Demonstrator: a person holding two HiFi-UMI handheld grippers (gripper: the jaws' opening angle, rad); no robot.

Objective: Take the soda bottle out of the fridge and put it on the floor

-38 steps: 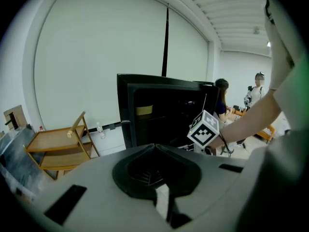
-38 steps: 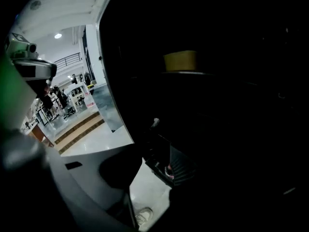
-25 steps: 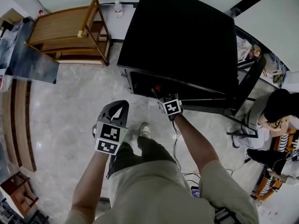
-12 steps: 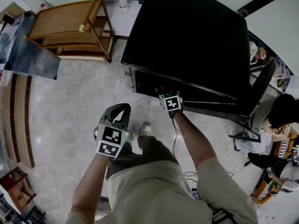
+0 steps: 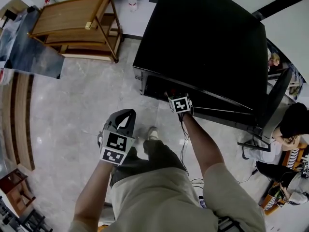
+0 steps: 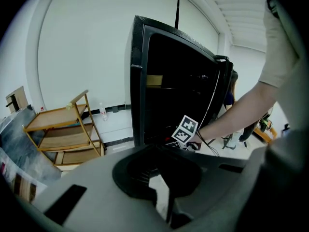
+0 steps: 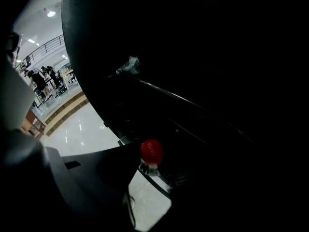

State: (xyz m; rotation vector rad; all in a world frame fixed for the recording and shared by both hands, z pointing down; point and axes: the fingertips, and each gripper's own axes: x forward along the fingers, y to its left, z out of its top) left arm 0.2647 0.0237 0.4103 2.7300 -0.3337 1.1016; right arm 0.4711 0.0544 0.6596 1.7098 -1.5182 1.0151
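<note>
The soda bottle (image 7: 151, 152) shows only its red cap and clear neck, low in the dark fridge (image 5: 207, 42), whose door (image 5: 273, 100) stands open. My right gripper (image 7: 150, 170) reaches into the bottom of the fridge. The cap sits right at its jaw tips, against the left jaw, and the right jaw is lost in the dark. In the head view only that gripper's marker cube (image 5: 180, 104) shows, with a red speck of the cap (image 5: 168, 93) beside it. My left gripper (image 5: 126, 114) hangs over the floor by my knee, shut and holding nothing.
A wooden shelf rack (image 5: 72, 28) stands at the back left, with a small clear bottle (image 5: 132, 0) by the wall. A person (image 5: 289, 129) sits to the right near the open door. A cable (image 5: 182, 144) trails over the grey tiles (image 5: 72, 110).
My right gripper has moved closer to the red cap, deeper into the fridge's bottom. The left gripper has stayed where it was.
</note>
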